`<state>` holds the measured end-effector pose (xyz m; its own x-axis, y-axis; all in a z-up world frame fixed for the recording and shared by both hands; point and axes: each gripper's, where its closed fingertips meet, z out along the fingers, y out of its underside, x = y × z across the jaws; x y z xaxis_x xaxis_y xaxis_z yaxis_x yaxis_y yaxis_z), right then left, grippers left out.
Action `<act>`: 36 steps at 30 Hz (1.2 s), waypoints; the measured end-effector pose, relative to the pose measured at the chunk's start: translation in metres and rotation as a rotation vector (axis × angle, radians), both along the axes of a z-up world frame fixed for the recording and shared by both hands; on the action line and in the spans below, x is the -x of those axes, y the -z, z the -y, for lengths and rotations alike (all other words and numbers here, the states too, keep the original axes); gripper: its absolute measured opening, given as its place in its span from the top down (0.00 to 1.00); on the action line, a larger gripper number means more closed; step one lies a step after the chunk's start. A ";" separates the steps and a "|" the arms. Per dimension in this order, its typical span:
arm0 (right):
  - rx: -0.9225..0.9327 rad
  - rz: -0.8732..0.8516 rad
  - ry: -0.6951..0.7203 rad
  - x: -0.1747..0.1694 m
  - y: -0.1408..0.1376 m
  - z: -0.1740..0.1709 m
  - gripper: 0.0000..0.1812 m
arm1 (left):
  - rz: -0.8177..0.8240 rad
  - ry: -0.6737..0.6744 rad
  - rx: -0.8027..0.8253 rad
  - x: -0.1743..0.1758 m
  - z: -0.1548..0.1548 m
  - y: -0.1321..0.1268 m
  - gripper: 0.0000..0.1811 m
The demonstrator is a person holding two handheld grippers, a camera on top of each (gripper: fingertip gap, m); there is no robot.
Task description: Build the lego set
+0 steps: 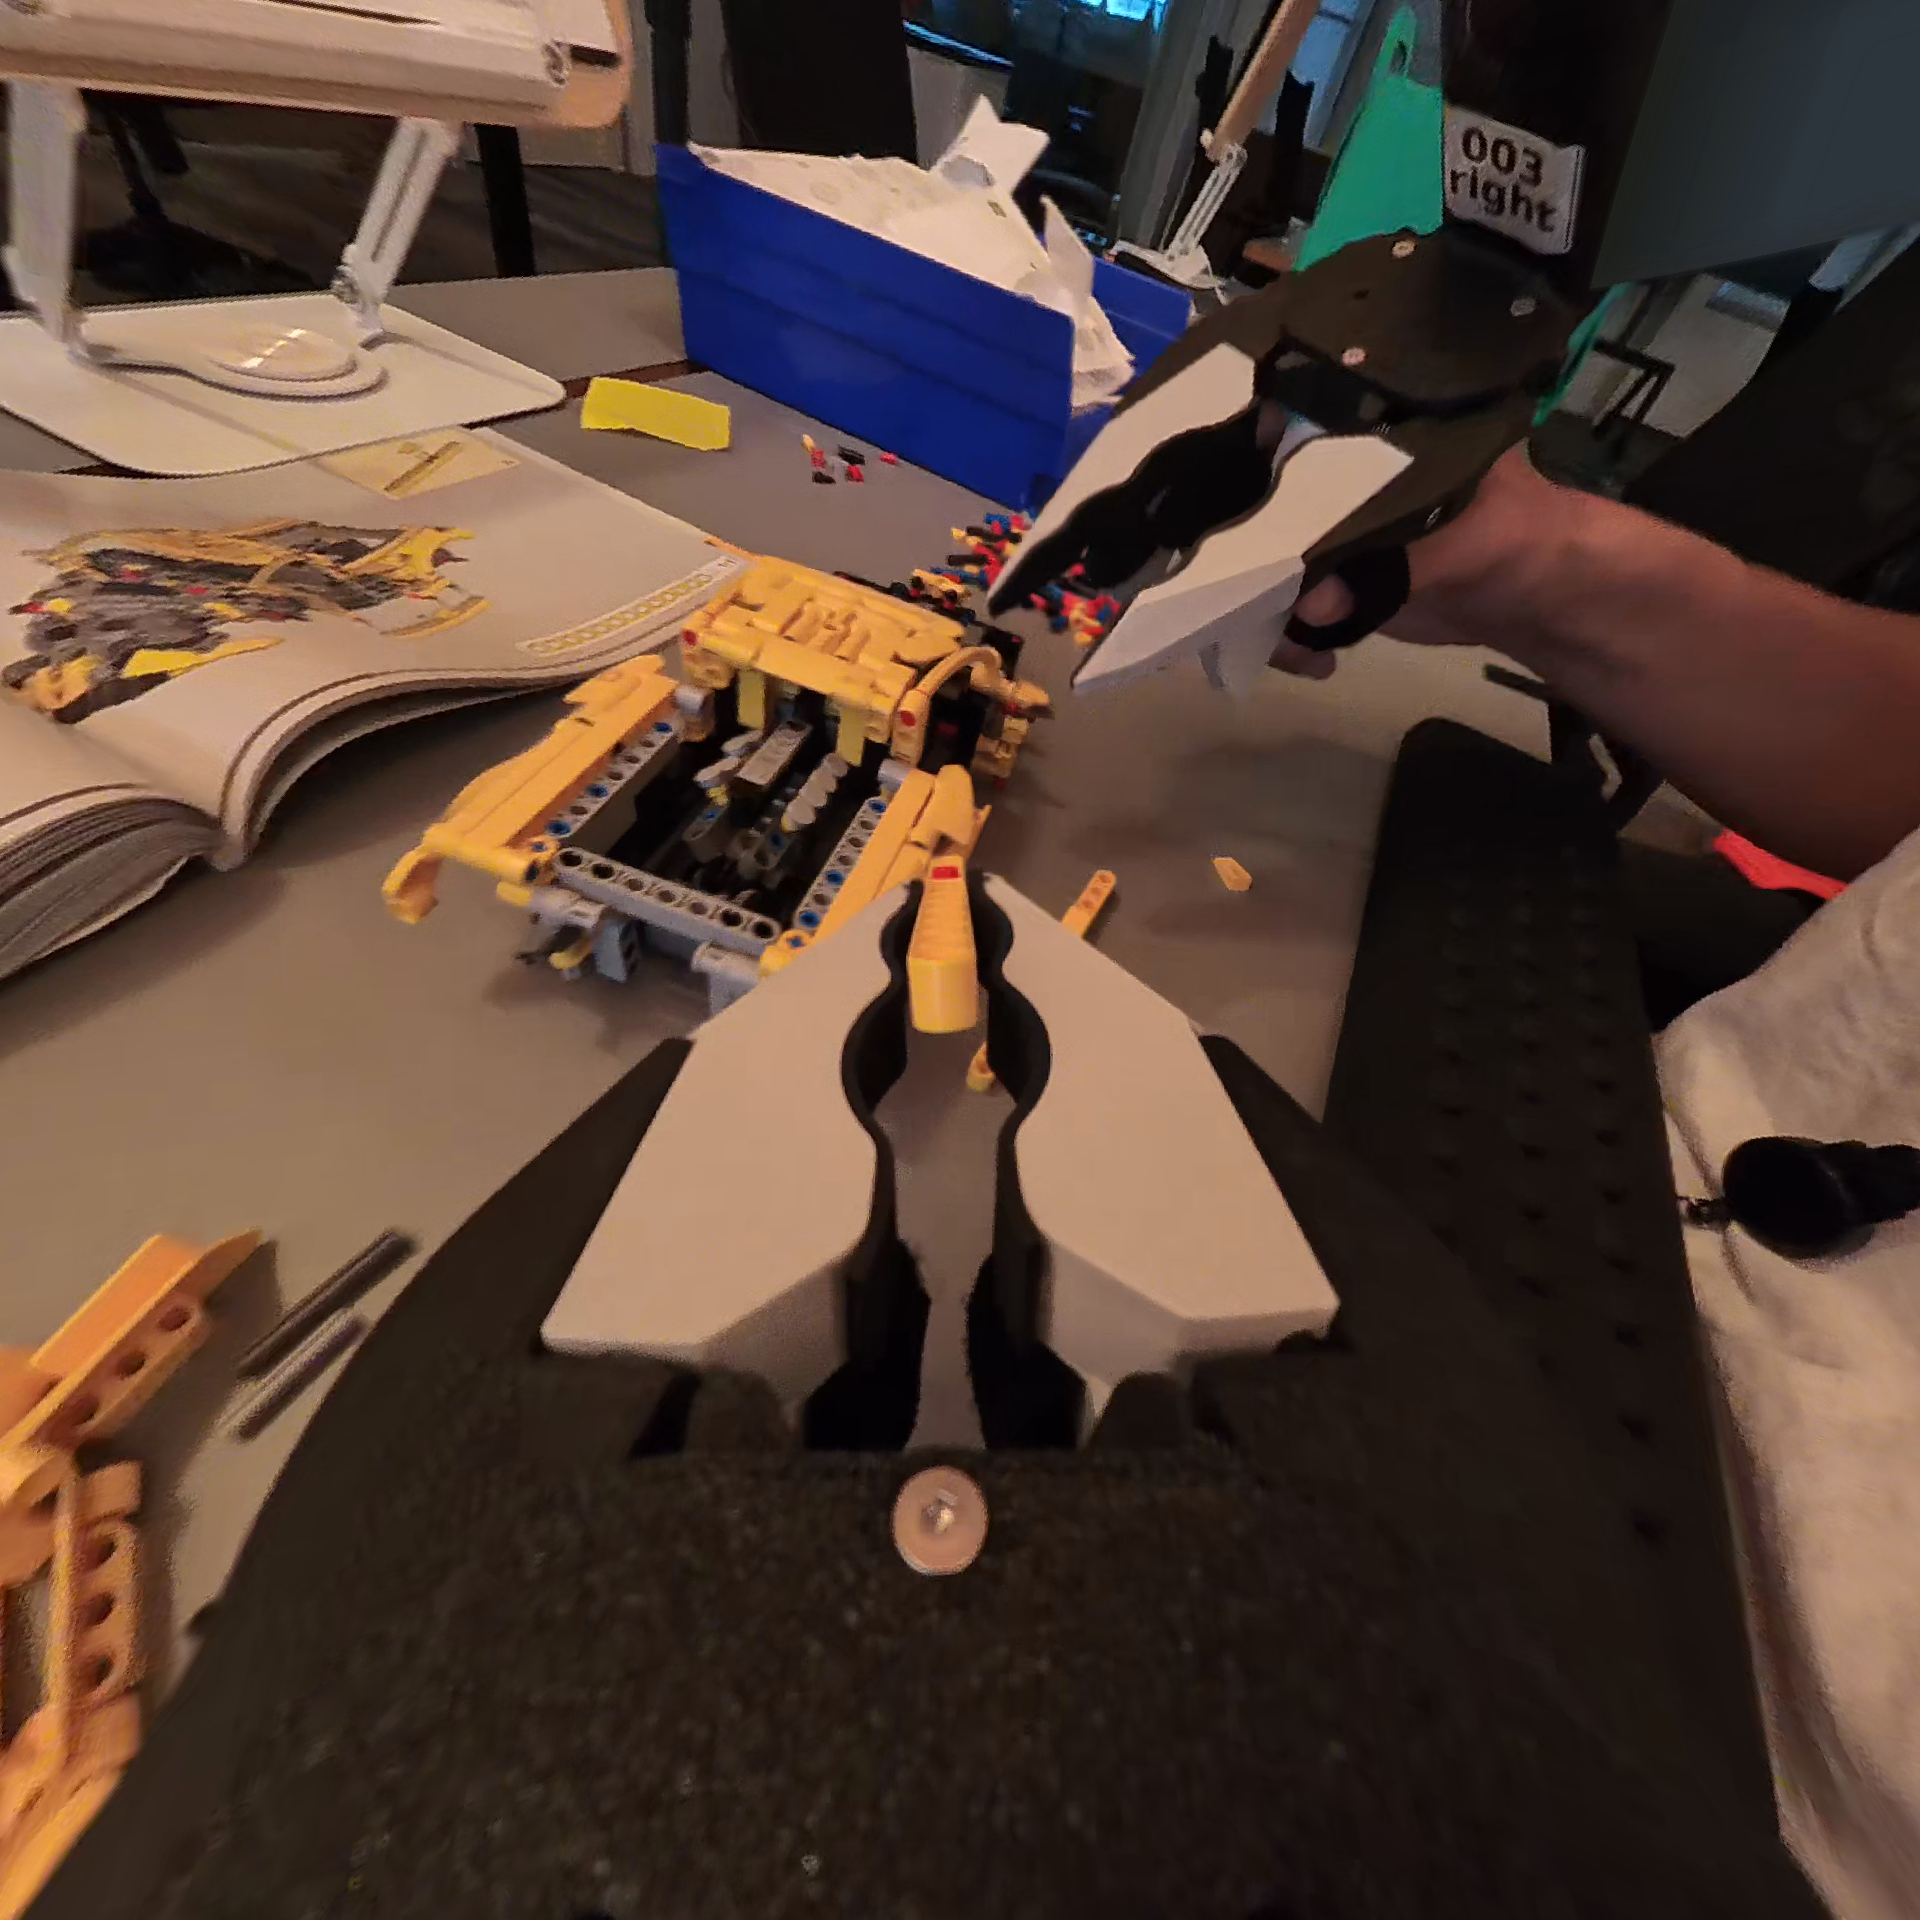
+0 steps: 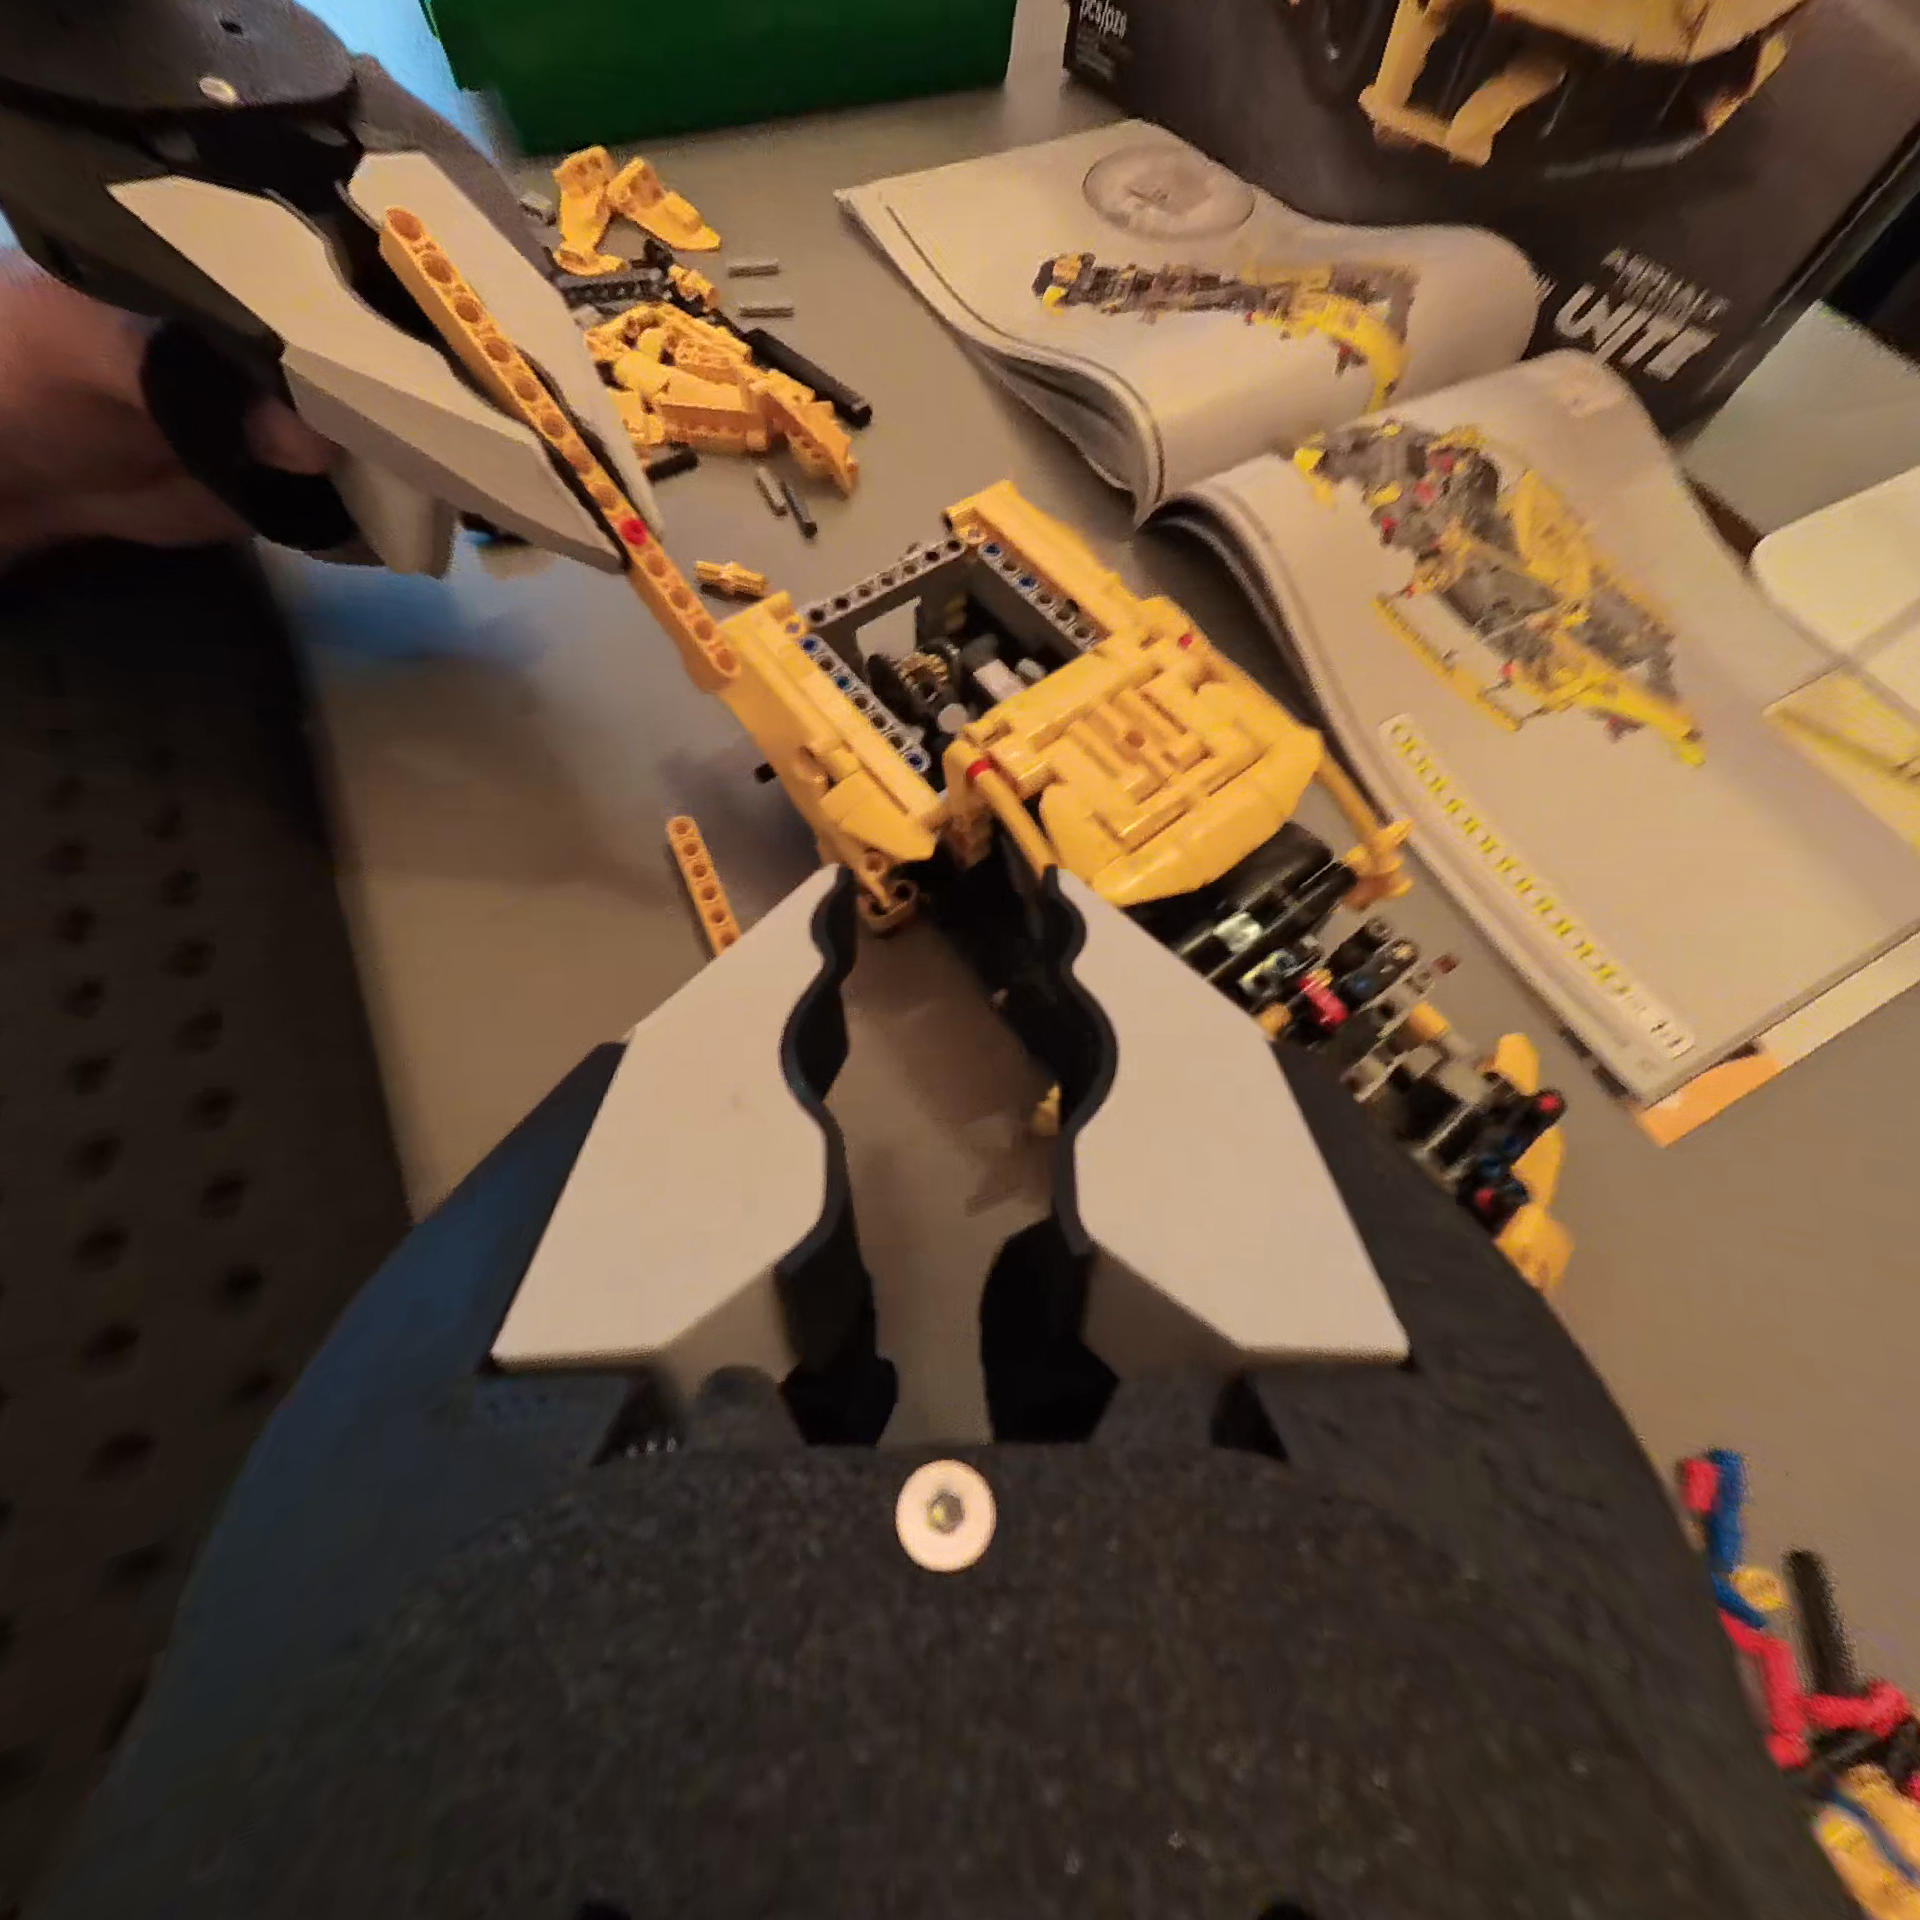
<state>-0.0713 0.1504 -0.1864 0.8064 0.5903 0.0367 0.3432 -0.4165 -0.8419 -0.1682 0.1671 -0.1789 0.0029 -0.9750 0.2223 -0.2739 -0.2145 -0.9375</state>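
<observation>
Clamping a yellow beam [image 2: 540,416], left hand-held gripper [image 1: 943,914]; right hand-held gripper [image 2: 951,914] spread, label-tagged

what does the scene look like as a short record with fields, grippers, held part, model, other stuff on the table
left gripper: shut on long yellow beam, tip near the model
right gripper: open, empty, above the model's edge
model: part-built yellow lego vehicle on the grey table
instructions: open booklet beside the model
loose parts: yellow pieces pile; small yellow beam
bin: blue bin

Dim warm light, blurred warped edges
</observation>
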 end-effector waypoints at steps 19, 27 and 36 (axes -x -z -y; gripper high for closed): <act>0.359 0.470 -0.499 -0.019 0.050 -0.066 0.55 | 0.002 -0.084 0.073 0.019 -0.029 0.004 0.96; 0.426 0.332 -0.450 -0.032 0.042 -0.063 0.55 | -0.043 -0.057 0.046 0.014 -0.022 0.012 0.96; 0.523 0.190 -0.370 -0.072 0.035 -0.063 0.55 | -0.117 -0.054 0.043 0.012 -0.021 0.027 0.96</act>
